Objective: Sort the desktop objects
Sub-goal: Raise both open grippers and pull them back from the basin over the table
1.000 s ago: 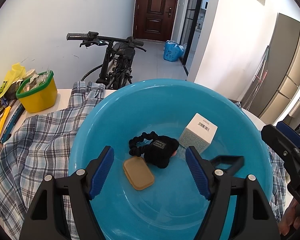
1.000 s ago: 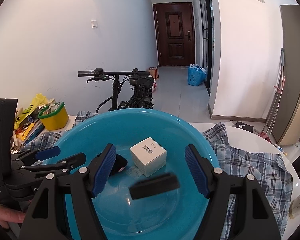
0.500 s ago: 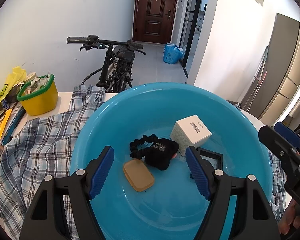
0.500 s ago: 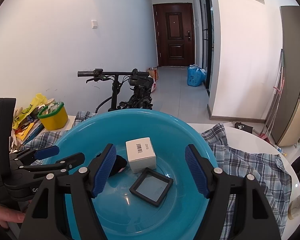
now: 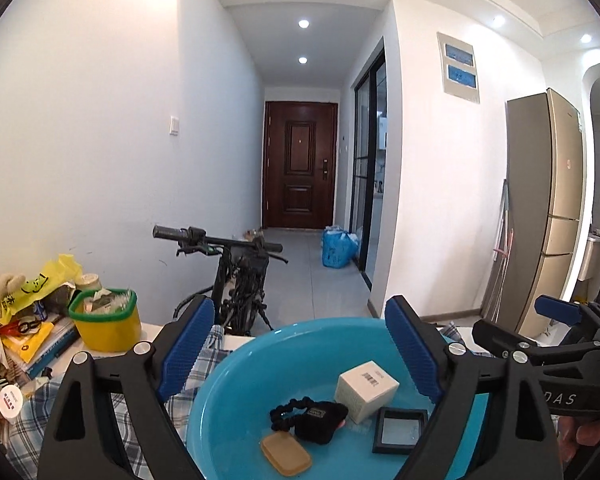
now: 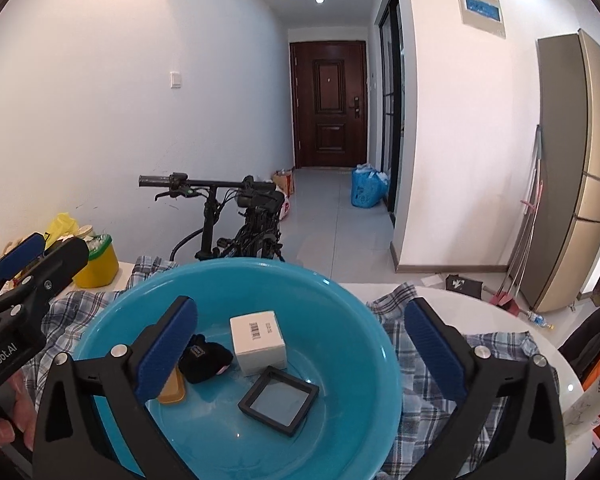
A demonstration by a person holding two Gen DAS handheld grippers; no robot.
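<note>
- The left gripper hangs above the near rim of a blue basin; its jaws are opening, its blue pads stand wide apart, and nothing is between them
- The right gripper hangs over the same basin; its jaws are opening, the pads are far apart, and no pad touches anything
- In the left view the right gripper shows at the right edge with a hand below it; in the right view the left gripper shows at the left edge with fingers under it
- Inside the basin: a white box with a barcode on top, sitting upright near the middle; a black square frame with a clear window, lying flat just in front of the box; a black pouch to the left of the box; a black hair tie touching the pouch; a tan flat case nearest the left gripper
- The basin sits on a plaid cloth spread over a white table
- A yellow tub with a green rim stands on the table to the left, well apart from the basin; books and bags are heaped beside it
- A bicycle stands behind the table
</note>
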